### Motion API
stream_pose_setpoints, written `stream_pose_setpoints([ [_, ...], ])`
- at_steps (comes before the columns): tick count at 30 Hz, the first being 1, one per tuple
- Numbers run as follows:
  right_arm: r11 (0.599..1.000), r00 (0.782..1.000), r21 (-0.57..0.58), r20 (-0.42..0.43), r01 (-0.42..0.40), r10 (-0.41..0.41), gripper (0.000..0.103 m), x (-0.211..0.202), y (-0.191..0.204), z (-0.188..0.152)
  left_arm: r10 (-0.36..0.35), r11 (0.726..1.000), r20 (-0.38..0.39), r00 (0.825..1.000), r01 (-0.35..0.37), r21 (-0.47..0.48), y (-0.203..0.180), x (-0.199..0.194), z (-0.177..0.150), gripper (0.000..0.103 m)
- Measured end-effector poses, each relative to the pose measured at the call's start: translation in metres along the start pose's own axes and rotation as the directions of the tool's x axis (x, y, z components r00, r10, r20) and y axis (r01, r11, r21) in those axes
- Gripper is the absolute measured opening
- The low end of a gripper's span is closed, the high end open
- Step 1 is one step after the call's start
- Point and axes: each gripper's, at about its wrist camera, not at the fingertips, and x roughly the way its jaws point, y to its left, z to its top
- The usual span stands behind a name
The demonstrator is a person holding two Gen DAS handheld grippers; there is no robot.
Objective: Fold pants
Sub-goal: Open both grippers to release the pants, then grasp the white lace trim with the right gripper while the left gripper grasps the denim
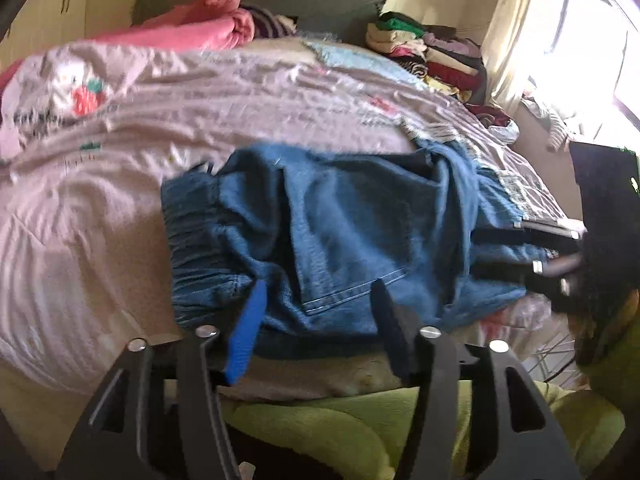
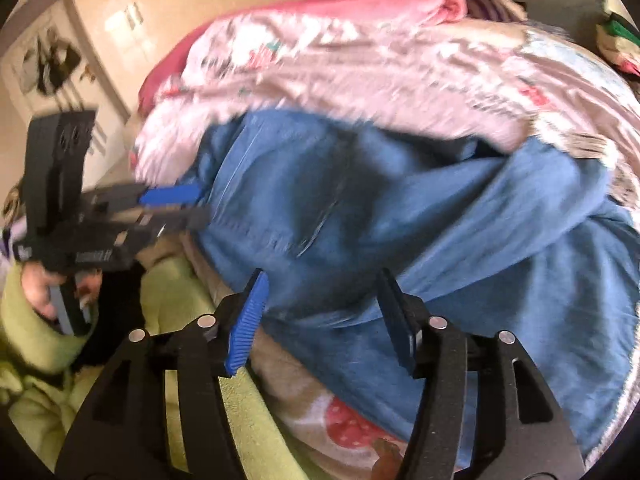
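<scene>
Denim pants; both grippers wide apart

A pale pink bedsheet with a strawberry print covers the bed, and a rolled pink blanket lies at its far end beside a striped cloth. A pile of folded clothes stands in the far corner near the cream curtain. A green blanket lies at the near edge of the bed.
</scene>
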Motion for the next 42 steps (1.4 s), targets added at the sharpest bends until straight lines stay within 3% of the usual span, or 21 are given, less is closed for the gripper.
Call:
stream_pose_setpoints([
  [6, 0.987, 0.986, 0.069, 0.073, 0.142, -0.147, 0.064, -0.023, -0.044, 0.028, -0.092, 0.994, 0.027, 0.995, 0.091, 0.066, -0.034, -0.015, 0.018, 0.069],
  [10, 0.965, 0.966, 0.095, 0.067, 0.244, -0.251, 0.067, -0.019, -0.076, 0.058, -0.166, 0.981, -0.023, 0.986, 0.168, 0.095, -0.059, 0.003, 0.027, 0.071],
  [17, 0.932, 0.941, 0.138, -0.001, 0.335, -0.338, 0.067, 0.027, -0.135, 0.120, -0.252, 0.957, -0.130, 0.959, 0.267, 0.113, -0.097, 0.059, 0.041, 0.071],
  [20, 0.920, 0.932, 0.148, -0.067, 0.362, -0.356, 0.067, 0.054, -0.154, 0.134, -0.260, 0.953, -0.161, 0.952, 0.280, 0.120, -0.108, 0.081, 0.046, 0.069],
  [26, 0.876, 0.896, 0.204, -0.180, 0.438, -0.406, 0.067, 0.103, -0.189, 0.141, -0.256, 0.951, -0.196, 0.947, 0.283, 0.123, -0.121, 0.111, 0.049, 0.046],
  [28, 0.875, 0.893, 0.193, -0.175, 0.445, -0.415, 0.054, 0.108, -0.195, 0.139, -0.244, 0.951, -0.210, 0.947, 0.276, 0.138, -0.126, 0.119, 0.047, 0.037],
  [30, 0.877, 0.898, 0.200, -0.147, 0.437, -0.414, 0.024, 0.103, -0.200, 0.136, -0.232, 0.952, -0.218, 0.948, 0.267, 0.149, -0.126, 0.123, 0.045, 0.030],
  [32, 0.877, 0.906, 0.229, -0.129, 0.422, -0.402, 0.007, 0.093, -0.204, 0.134, -0.244, 0.951, -0.215, 0.946, 0.277, 0.139, -0.122, 0.123, 0.045, 0.030],
  [38, 0.873, 0.931, 0.342, -0.014, 0.347, -0.364, 0.005, 0.021, -0.208, 0.108, -0.270, 0.945, -0.193, 0.943, 0.298, 0.134, -0.119, 0.114, 0.043, 0.032],
  [42, 0.858, 0.927, 0.398, 0.046, 0.325, -0.373, 0.005, -0.033, -0.202, 0.083, -0.262, 0.946, -0.175, 0.949, 0.289, 0.146, -0.118, 0.110, 0.043, 0.031],
])
